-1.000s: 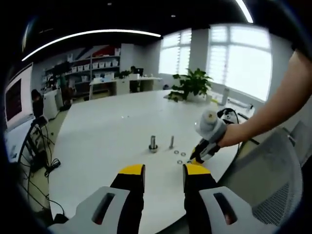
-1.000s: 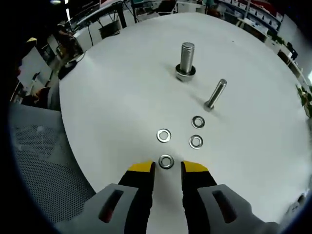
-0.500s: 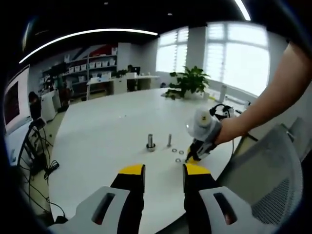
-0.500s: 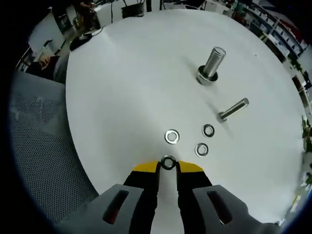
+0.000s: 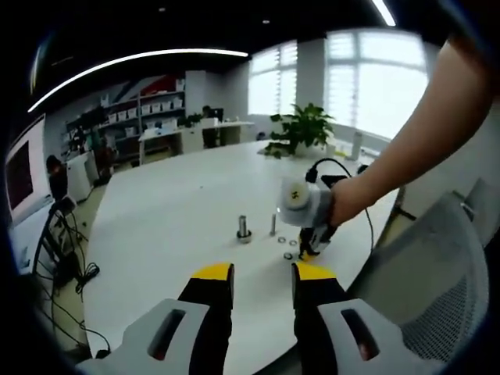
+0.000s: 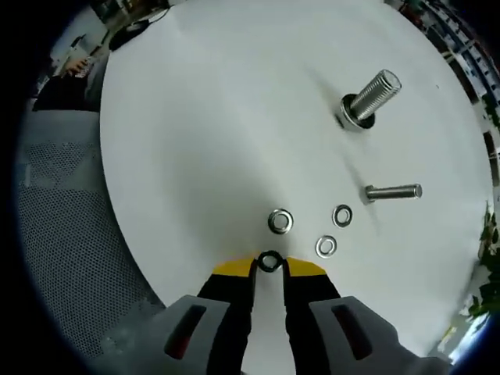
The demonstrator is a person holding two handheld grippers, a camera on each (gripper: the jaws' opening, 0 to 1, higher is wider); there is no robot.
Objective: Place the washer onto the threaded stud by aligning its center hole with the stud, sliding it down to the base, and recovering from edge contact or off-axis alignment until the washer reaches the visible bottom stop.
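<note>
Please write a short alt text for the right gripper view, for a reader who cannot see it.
The right gripper pinches a washer between its yellow-tipped jaws at a white round table. Beyond lie three loose washers, a thin stud and a thick threaded stud.

The left gripper view is looking from the near edge of the round white table point(image 5: 172, 211), level and well back, facing across it toward the bright windows point(image 5: 383, 86) and the shelving at the far wall. The right gripper view is looking steeply down from close above the same table point(image 6: 203, 125). Both are sharing the upright threaded steel stud point(image 5: 244, 229) point(image 6: 369, 100) and the small steel washers point(image 5: 291, 244) point(image 6: 280, 222) beside it.
</note>
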